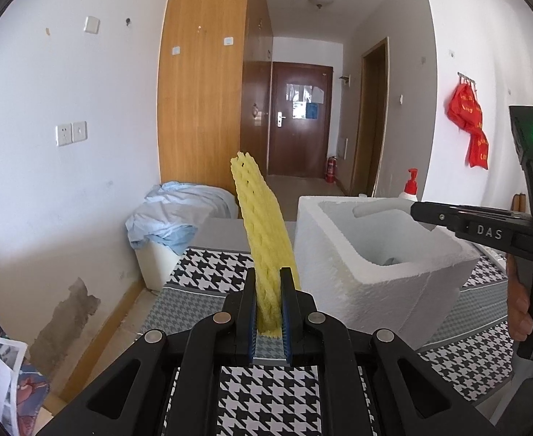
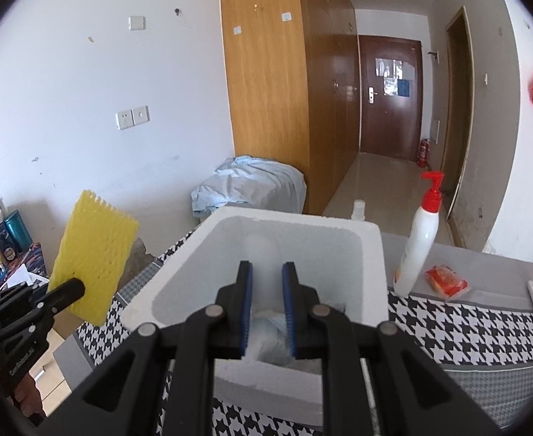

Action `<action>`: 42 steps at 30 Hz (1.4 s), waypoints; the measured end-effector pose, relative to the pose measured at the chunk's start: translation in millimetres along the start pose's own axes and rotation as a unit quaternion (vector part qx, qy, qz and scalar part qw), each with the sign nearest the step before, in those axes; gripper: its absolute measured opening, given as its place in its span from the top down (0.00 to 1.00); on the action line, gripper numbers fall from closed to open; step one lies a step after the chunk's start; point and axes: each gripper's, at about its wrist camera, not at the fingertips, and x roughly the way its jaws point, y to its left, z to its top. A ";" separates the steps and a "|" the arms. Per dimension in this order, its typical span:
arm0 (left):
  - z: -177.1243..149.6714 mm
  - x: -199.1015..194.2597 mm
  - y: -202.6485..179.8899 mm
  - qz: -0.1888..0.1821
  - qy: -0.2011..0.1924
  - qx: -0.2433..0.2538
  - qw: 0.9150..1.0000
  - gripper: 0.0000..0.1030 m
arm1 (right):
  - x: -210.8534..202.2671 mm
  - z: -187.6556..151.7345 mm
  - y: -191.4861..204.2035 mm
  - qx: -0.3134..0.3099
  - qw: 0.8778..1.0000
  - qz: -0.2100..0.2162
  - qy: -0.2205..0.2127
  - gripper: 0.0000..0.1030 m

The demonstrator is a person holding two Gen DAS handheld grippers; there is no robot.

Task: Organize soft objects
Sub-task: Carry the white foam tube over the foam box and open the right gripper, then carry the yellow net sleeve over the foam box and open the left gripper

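**Yellow foam net held up beside the foam box, white foam piece over it**

My left gripper (image 1: 270,292) is pinched tight on the lower end of the yellow foam net (image 1: 262,218). From the left wrist I see the net edge-on: its long axis rises up and away from the jaws, leaning a little to the left at the top, with the frayed free end pointing toward the wardrobe (image 1: 208,72). From the right wrist I see the same net (image 2: 93,258) broadside, a flat rectangle tilted so that its toothed top edge leans right, and the left gripper (image 2: 66,292) holds it at its lower edge. It hangs in the air to the left of the white foam box (image 2: 291,225), above the edge of the houndstooth cloth (image 2: 459,323), not touching the box.

My right gripper (image 2: 267,287) is closed on a pale, translucent white foam piece (image 2: 262,254). It runs straight ahead between the blue pads, its rounded far end pointing into the box opening. Below it, inside the box, lies something pale blue and crumpled; I cannot tell what it is. In the left wrist view the right gripper (image 1: 417,210) reaches over the box rim (image 1: 375,203) from the right.

A pump bottle (image 2: 417,243) with a red top stands just right of the box, and a red packet (image 2: 446,281) lies near it.
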 end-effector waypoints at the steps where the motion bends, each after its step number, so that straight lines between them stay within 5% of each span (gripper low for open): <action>1: -0.3 0.4 1.9 0.000 0.000 -0.002 1.000 0.89 | 2.2 0.5 0.3 0.001 1.000 -0.001 0.002 0.81; 10: -2.1 5.5 8.7 0.005 0.007 -0.006 1.000 0.89 | 19.0 0.8 -2.7 0.006 1.000 -0.006 0.023 0.81; 13: -1.7 6.3 9.1 0.006 0.009 -0.007 1.000 0.89 | 22.0 0.7 -2.8 0.006 1.000 -0.005 0.027 0.72; 17: 0.6 4.4 8.6 0.009 0.005 -0.010 1.000 0.89 | 19.7 -0.1 -1.5 0.001 1.000 -0.004 0.019 0.23; 24: 5.9 0.9 7.7 0.007 -0.001 -0.013 1.000 0.89 | 7.1 -3.7 4.4 -0.017 1.000 0.001 0.002 0.13; 26: 7.8 -0.5 7.9 -0.001 -0.002 -0.016 1.000 0.89 | 3.9 -4.3 3.5 -0.014 1.000 0.004 -0.004 0.02; 42: 24.3 -3.3 -5.5 -0.014 -0.020 0.001 1.000 0.89 | -21.7 -11.9 -7.6 -0.023 0.999 -0.008 -0.023 0.01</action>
